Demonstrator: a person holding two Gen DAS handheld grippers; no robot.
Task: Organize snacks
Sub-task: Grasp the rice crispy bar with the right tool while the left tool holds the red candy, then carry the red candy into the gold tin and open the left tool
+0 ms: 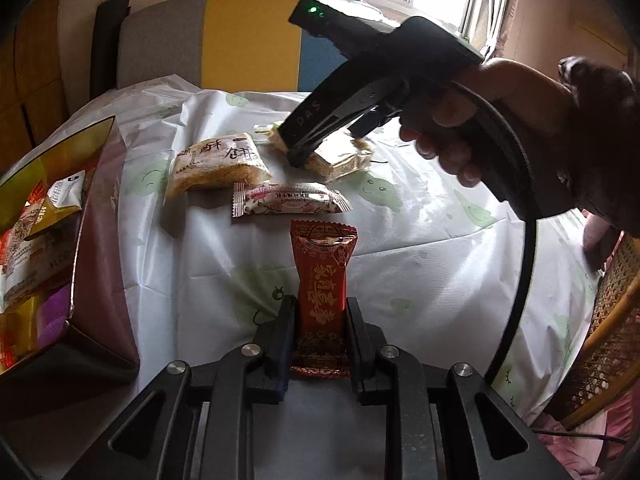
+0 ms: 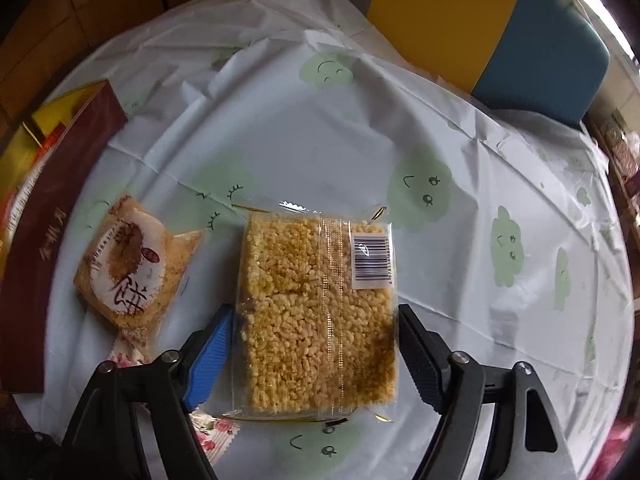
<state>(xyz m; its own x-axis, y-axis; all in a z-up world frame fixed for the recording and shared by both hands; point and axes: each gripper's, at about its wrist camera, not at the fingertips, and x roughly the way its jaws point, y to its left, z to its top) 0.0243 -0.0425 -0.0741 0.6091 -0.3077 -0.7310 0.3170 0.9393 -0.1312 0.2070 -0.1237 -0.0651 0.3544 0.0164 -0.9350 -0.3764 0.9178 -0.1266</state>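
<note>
My left gripper point(image 1: 320, 320) is shut on a red snack packet point(image 1: 322, 280), which stands upright between its fingers above the table. A clear packet of golden puffed-rice cake point(image 2: 316, 304) lies flat on the tablecloth. My right gripper point(image 2: 316, 320) is open and points down over it, one finger on each long side. In the left wrist view the right gripper point(image 1: 296, 156) hangs over that rice cake point(image 1: 344, 158), held by a hand. A round pastry packet point(image 1: 218, 166) point(image 2: 128, 272) and a pink floral packet point(image 1: 288, 199) point(image 2: 212, 432) lie nearby.
An open dark red box point(image 1: 100, 240) point(image 2: 60, 220) with several snacks inside stands at the table's left edge. A white cloth point(image 2: 300, 140) with green faces covers the round table. A grey, yellow and blue chair point(image 1: 240, 36) stands behind it, a wicker chair point(image 1: 612, 320) at the right.
</note>
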